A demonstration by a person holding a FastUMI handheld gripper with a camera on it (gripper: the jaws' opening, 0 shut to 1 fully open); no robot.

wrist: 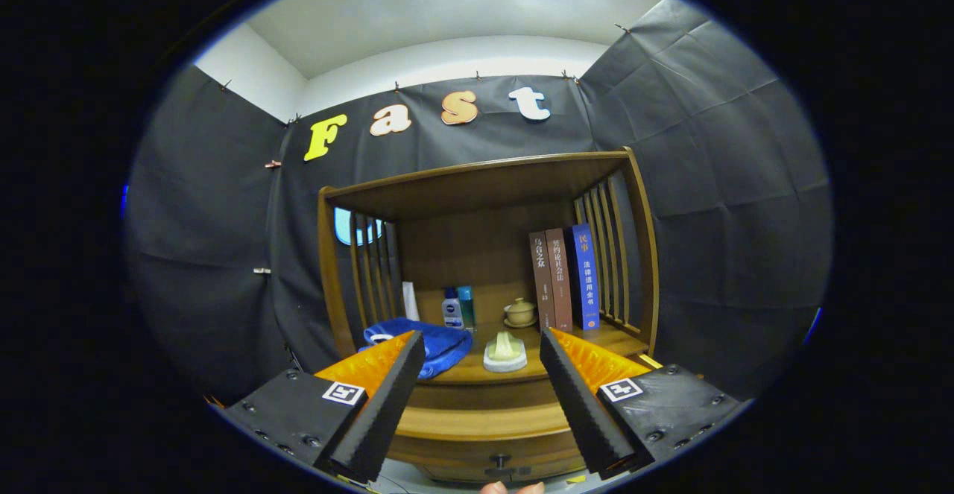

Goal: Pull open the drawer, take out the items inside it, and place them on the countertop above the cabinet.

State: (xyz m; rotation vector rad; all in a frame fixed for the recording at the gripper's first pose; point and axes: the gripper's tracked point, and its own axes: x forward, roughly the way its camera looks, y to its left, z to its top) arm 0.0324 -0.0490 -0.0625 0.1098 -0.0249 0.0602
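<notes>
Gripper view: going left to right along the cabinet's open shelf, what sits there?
White tube → blue cloth → two bottles → soap dish → lidded cup → books. The gripper is open, empty, short of the shelf.

Blue cloth (440, 345) partly behind tongs (483, 345), drawer (484, 464) front cut off, contents unseen.

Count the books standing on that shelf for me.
3, upright together at the shelf's right end, beyond the open gripper: two brown books, then a blue book against the slatted side.
</notes>
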